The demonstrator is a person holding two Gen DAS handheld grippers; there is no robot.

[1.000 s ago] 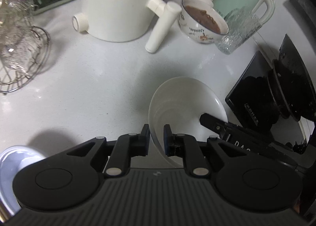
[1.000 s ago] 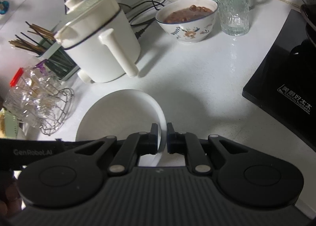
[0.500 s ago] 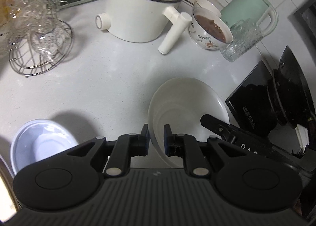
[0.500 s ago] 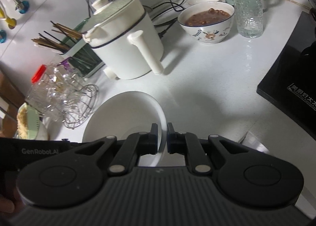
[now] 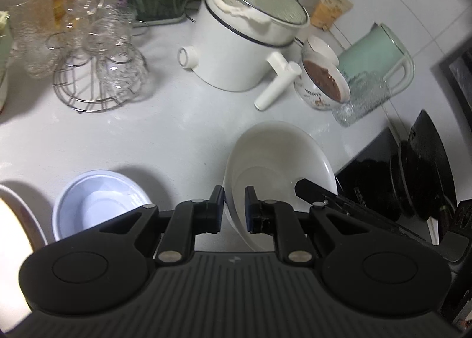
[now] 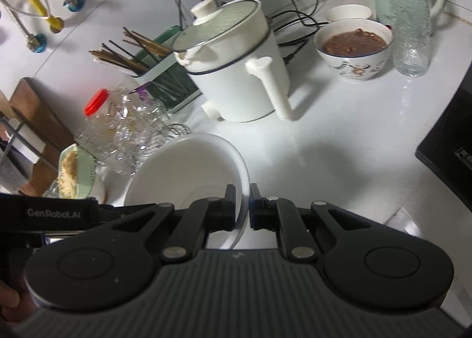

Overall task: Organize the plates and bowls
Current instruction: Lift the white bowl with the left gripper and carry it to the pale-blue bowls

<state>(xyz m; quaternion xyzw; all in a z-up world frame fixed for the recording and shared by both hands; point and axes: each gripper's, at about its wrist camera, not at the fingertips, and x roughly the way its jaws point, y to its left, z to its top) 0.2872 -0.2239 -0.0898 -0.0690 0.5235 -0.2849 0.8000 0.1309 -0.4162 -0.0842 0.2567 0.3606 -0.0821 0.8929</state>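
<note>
Both grippers clamp the same white bowl [image 5: 277,161], one per side, bowl held tilted above the white countertop [image 5: 165,131]. Left gripper [image 5: 234,208] pinches the near-left rim, jaws narrow w/ the rim between the pads. Right gripper [image 6: 242,206] does the same on the opposite edge, rim running up between its fingers; its black fingertip pokes into the bowl in the left wrist view.

Below-left of the held bowl, a pale blue-white bowl [image 5: 97,205] sits on the counter, empty. Left of that, part of a cream dish edge, too bright to tell more.

Behind: white electric pot [image 5: 244,43] w/ glass lid & stick handle, patterned bowl [image 6: 354,49] full of brown food, small white bowl behind it, textured glass tumbler [image 6: 408,31], mint kettle [image 5: 374,57]. Wire rack w/ clear glasses [image 5: 97,55] further left, red-lidded jar beside it, green chopstick holder [image 6: 159,72] at the back. Black cooktop [image 5: 368,178] just right of the held bowl.
</note>
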